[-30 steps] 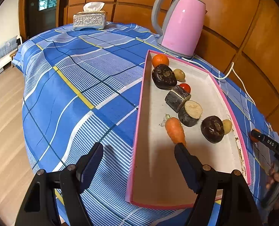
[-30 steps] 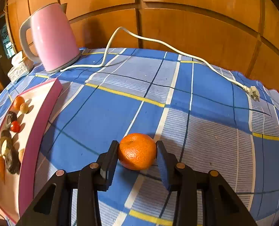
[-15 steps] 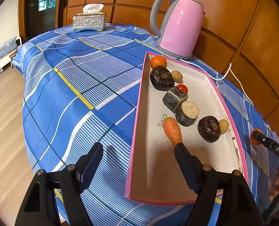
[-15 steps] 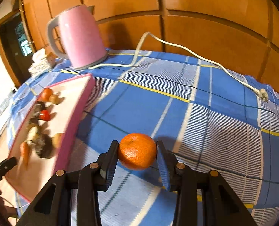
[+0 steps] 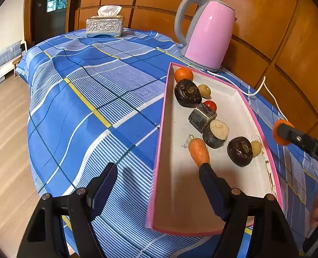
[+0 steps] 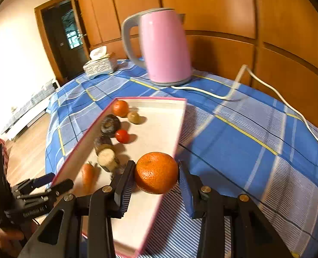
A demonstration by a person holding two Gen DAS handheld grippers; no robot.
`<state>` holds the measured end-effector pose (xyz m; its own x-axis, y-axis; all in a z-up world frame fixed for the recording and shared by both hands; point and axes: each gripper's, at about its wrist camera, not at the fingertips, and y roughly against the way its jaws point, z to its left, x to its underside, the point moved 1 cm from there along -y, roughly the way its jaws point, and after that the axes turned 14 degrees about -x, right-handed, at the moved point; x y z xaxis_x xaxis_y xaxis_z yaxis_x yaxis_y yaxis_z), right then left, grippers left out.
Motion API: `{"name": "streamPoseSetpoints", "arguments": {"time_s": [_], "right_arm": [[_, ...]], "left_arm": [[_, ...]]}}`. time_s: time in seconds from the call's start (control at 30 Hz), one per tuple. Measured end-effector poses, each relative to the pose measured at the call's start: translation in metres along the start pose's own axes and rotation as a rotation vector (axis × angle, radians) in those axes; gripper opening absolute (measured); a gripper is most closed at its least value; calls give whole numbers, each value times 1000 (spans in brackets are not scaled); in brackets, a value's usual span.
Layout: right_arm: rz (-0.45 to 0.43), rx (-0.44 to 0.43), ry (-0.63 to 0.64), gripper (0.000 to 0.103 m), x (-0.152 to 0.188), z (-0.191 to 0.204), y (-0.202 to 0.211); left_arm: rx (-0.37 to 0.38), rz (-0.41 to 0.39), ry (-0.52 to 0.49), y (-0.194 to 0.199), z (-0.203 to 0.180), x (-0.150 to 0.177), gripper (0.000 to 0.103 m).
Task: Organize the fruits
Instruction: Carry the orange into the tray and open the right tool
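Mandarin (image 6: 156,172) clamped between right tongs (image 6: 156,180).

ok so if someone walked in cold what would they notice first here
Probably the bright orange clamped in the right gripper, held over the near right rim of the pink-edged tray. Next, the tall pink kettle standing on the blue plaid cloth just beyond the tray's far end. Then the row of produce in the tray, with a carrot nearest the open, empty left gripper.

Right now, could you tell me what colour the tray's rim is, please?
Pink; the tray's rim shows best in the left wrist view.
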<state>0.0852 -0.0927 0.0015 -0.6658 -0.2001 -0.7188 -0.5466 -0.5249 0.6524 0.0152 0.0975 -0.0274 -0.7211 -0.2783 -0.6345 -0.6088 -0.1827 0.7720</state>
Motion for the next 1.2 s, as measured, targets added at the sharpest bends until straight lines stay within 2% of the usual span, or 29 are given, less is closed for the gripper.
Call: {"name": "streamPoseSetpoints", "arguments": {"time_s": [0.17, 0.43, 0.73, 0.8, 0.93, 1.0, 1.2], "right_arm": [[33, -20, 23, 40, -14, 7, -30], [129, 7, -5, 42, -12, -4, -77], [99, -16, -26, 45, -4, -4, -66], [84, -17, -31, 45, -2, -3, -61], [33, -20, -34, 45, -2, 2, -48], [38, -23, -23, 31, -3, 4, -49], [44, 3, -5, 31, -6, 6, -56]], "left_arm": [[-4, -1, 1, -1, 1, -1, 79], [-13, 4, 3, -5, 3, -1, 79], [-18, 6, -2, -5, 1, 0, 79], [-16, 1, -2, -4, 1, 0, 83], [-12, -11, -12, -1, -2, 1, 84], [-8, -12, -14, 1, -3, 1, 84], [-13, -23, -29, 6, -4, 3, 87]]}}
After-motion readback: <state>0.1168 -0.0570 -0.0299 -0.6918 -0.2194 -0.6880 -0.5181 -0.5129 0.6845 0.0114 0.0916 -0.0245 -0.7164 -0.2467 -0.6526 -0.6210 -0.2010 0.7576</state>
